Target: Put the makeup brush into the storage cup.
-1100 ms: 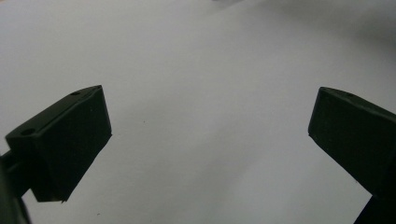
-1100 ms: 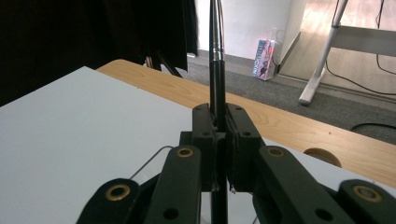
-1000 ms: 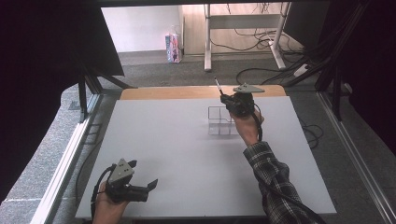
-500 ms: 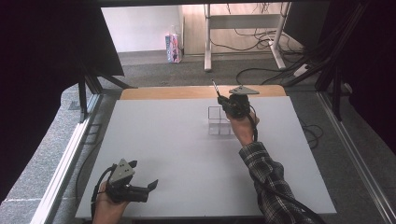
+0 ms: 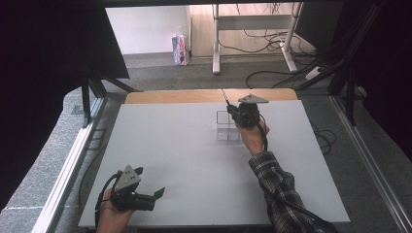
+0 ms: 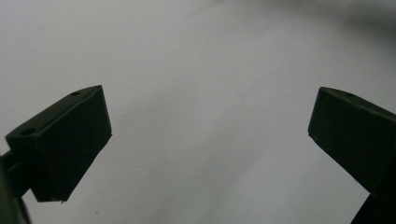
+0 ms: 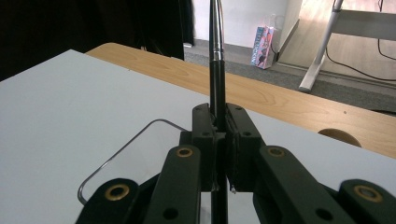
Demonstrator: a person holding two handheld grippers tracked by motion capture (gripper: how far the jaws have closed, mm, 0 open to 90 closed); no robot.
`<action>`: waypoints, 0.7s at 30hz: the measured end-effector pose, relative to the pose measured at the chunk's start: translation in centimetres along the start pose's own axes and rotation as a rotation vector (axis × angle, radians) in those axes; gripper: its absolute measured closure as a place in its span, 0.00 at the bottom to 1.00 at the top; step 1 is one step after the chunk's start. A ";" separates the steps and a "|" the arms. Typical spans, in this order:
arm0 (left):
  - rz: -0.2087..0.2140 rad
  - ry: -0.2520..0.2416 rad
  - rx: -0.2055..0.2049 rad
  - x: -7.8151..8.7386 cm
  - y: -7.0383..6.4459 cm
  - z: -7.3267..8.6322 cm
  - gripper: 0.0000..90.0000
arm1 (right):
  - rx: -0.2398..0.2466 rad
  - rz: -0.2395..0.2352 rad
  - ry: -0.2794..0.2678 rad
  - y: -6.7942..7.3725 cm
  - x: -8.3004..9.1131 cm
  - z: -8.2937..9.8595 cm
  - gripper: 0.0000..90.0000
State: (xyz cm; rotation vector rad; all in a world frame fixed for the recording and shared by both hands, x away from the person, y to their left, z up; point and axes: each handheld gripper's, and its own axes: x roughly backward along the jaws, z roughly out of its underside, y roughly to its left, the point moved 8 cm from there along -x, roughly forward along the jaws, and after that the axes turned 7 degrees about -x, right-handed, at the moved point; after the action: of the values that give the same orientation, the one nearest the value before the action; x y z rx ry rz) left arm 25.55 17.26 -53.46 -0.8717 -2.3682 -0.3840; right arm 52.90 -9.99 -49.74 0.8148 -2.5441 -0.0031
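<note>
A slim black pen [image 5: 225, 96] stands nearly upright, pinched between the jaws of my right gripper [image 5: 236, 112]. That gripper hangs just above the right side of a small clear box [image 5: 223, 130] at the far middle of the white table [image 5: 175, 145]. In the right gripper view the pen [image 7: 217, 70] rises from the shut right gripper [image 7: 218, 122], with the clear box rim [image 7: 122, 148] below and to the left. My left gripper [image 5: 151, 180] rests at the near left corner, jaws wide apart. In its own view the left gripper [image 6: 210, 135] has just bare table between its jaws.
A wooden strip [image 5: 194, 95] runs along the table's far edge. Beyond it lie a grey floor, cables [image 5: 272, 73], desk legs and a pink carton [image 5: 180, 49]. Metal rails [image 5: 73, 155] border the table on both sides.
My right gripper has drifted a little left and nearer with the pen, now over the clear box. The left gripper has stayed put.
</note>
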 end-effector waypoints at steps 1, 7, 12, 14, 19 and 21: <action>0.000 0.001 0.000 0.0 0.0 0.0 0.00 | -0.002 -0.001 0.000 0.0 0.0 0.1 0.92; 0.000 0.006 -0.005 -0.1 -0.1 0.0 0.00 | 0.018 -0.011 -0.011 0.2 0.3 0.1 0.81; 0.000 0.006 -0.004 -0.1 -0.1 0.0 0.00 | 0.064 0.005 -0.021 0.3 0.3 -0.2 0.56; 0.000 0.006 -0.003 -0.1 -0.1 0.0 0.00 | 0.071 0.013 -0.020 0.3 0.3 -0.3 0.48; -0.001 0.007 -0.004 -0.1 -0.1 0.0 0.00 | 0.065 0.017 -0.007 0.3 0.3 -0.4 0.36; -0.002 0.008 -0.004 -0.1 0.0 0.0 0.00 | 0.070 0.017 0.001 0.3 0.3 -0.4 0.33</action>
State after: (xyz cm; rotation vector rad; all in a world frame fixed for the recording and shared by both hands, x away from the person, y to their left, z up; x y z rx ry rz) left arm 25.55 17.21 -53.53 -0.8680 -2.3619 -0.3921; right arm 52.69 -9.83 -49.16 0.8191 -2.5626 0.0929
